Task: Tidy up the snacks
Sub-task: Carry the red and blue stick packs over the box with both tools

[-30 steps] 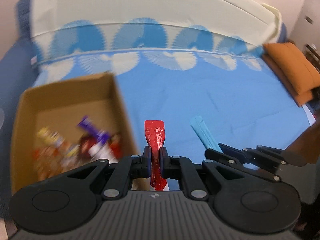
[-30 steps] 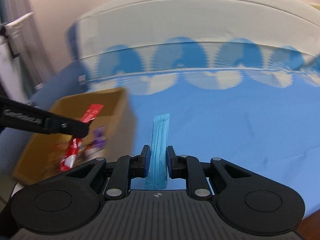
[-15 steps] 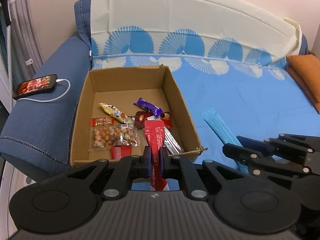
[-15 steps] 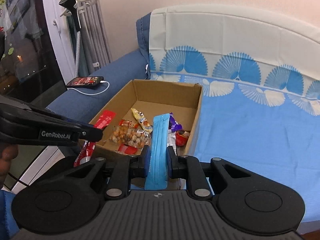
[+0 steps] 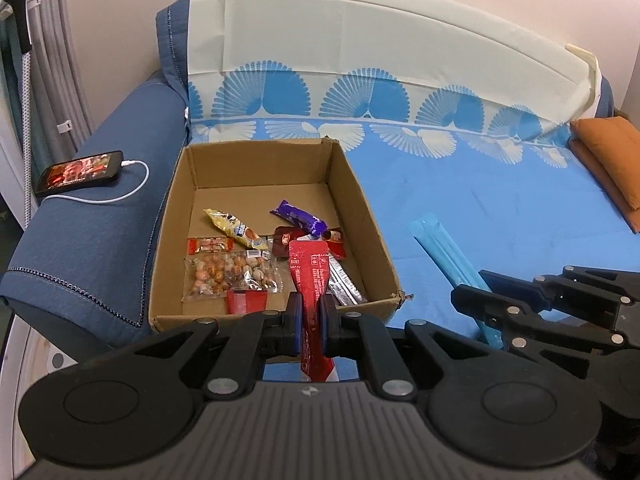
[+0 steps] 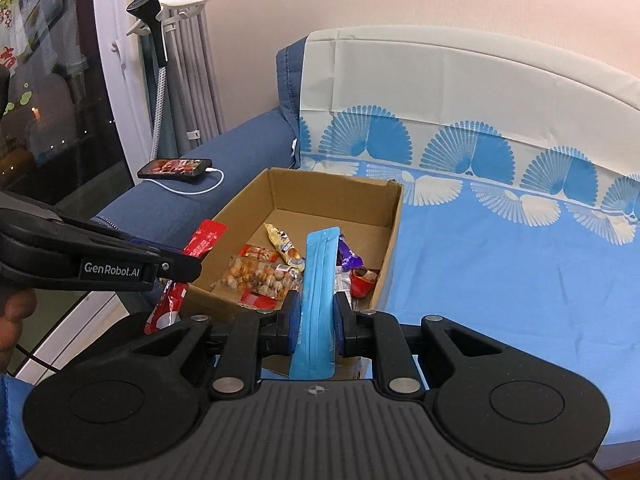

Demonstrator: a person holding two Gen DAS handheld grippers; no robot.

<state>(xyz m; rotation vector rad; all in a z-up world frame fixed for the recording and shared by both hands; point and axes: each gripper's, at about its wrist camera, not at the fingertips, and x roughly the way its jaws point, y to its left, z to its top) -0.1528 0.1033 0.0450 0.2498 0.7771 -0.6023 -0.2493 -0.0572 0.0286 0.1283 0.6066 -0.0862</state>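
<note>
Left wrist view: we see the left gripper (image 5: 310, 318) pinching a red snack packet (image 5: 310, 276); the packet's lower end is cut off behind the gripper body, its print too small to read. It stands over the near wall of the cardboard box (image 5: 372, 216). Inside lie a peanut bag (image 5: 230, 274), a purple wrapper (image 5: 298, 218) and a yellow wrapper (image 5: 236, 229), partly hidden by the packet. Versus a second ago, the box has slid from far left to centre and the blur has cleared. The right gripper (image 5: 486, 308) enters from the right with a blue sachet (image 5: 444, 250), its tips overlapping the sachet.

Right wrist view: we see the right gripper (image 6: 316, 324) clamped on the blue sachet (image 6: 318, 280), blocking part of the box (image 6: 394, 220) contents. The left gripper (image 6: 192, 266) crosses at left, red packet (image 6: 200, 242) in it. A phone (image 6: 176, 168) on its cable sits on the sofa arm (image 6: 240, 152).
</note>
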